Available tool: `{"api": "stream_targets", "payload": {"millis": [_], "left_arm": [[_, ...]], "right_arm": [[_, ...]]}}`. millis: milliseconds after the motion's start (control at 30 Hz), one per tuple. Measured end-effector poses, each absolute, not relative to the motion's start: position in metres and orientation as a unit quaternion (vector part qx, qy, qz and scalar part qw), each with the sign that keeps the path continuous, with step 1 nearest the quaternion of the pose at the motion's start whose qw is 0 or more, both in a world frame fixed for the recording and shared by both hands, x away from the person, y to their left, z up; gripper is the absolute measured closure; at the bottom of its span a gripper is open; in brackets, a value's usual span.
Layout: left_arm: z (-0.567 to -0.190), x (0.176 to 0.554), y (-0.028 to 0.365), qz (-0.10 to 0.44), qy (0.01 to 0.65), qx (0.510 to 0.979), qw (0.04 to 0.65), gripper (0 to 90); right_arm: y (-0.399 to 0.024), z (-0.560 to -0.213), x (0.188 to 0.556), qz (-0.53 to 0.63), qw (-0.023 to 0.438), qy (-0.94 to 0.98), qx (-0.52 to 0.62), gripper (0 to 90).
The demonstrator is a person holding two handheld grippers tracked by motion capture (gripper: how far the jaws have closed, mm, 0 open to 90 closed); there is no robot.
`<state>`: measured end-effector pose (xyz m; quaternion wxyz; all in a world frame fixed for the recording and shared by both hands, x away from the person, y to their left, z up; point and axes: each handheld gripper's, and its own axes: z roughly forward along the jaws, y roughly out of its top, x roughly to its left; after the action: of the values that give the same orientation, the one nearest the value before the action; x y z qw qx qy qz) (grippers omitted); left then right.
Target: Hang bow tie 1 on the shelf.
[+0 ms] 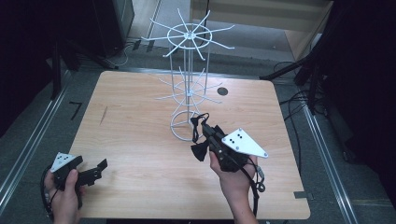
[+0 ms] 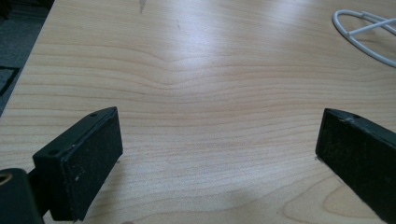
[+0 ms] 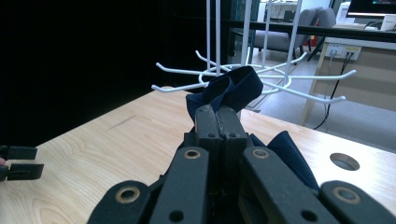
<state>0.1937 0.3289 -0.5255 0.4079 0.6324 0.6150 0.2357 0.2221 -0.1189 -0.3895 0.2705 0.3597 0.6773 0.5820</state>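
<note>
Just in front of the white wire rack (image 1: pixel 189 84), near the middle of the wooden table (image 1: pixel 140 154), the right gripper (image 1: pixel 205 135) has its jaws pressed fully together on a dark navy bow tie (image 1: pixel 201 150). From the right gripper view the strap loop (image 3: pixel 233 88) stands up past the jaw tips, with the bow itself hanging beside and below the jaws. What matters for the coming move, as I read it, is that the rack's lower ring of hooked arms (image 3: pixel 299 93) lies straight ahead of the jaws and a little above the loop, close but not touching, so the loop would need lifting and carrying forward over a hook tip. The right hand is plainly the nearer one. The left gripper (image 1: pixel 88 173) rests low at the near left corner of the table, well apart from the rack, jaws spread wide with nothing but bare wood between them in its own view
</note>
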Motion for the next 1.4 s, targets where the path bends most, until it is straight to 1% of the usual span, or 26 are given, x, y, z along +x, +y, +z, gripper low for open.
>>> {"api": "stream_targets", "payload": {"millis": [200, 900, 1200, 1400], "left_arm": [[-0.526, 0.194, 0.329, 0.235, 0.616, 0.631, 0.409, 1.0], [-0.526, 0.194, 0.329, 0.236, 0.615, 0.632, 0.408, 1.0], [-0.525, 0.193, 0.329, 0.236, 0.616, 0.630, 0.409, 1.0], [-0.525, 0.194, 0.330, 0.233, 0.616, 0.632, 0.409, 1.0]], "right_arm": [[-0.118, -0.384, 0.227, 0.583, 0.271, 0.677, 0.358, 90.0], [-0.120, -0.381, 0.252, 0.578, 0.266, 0.676, 0.373, 90.0], [-0.121, -0.383, 0.266, 0.571, 0.255, 0.676, 0.389, 90.0], [-0.122, -0.388, 0.276, 0.569, 0.239, 0.675, 0.403, 90.0]]}}
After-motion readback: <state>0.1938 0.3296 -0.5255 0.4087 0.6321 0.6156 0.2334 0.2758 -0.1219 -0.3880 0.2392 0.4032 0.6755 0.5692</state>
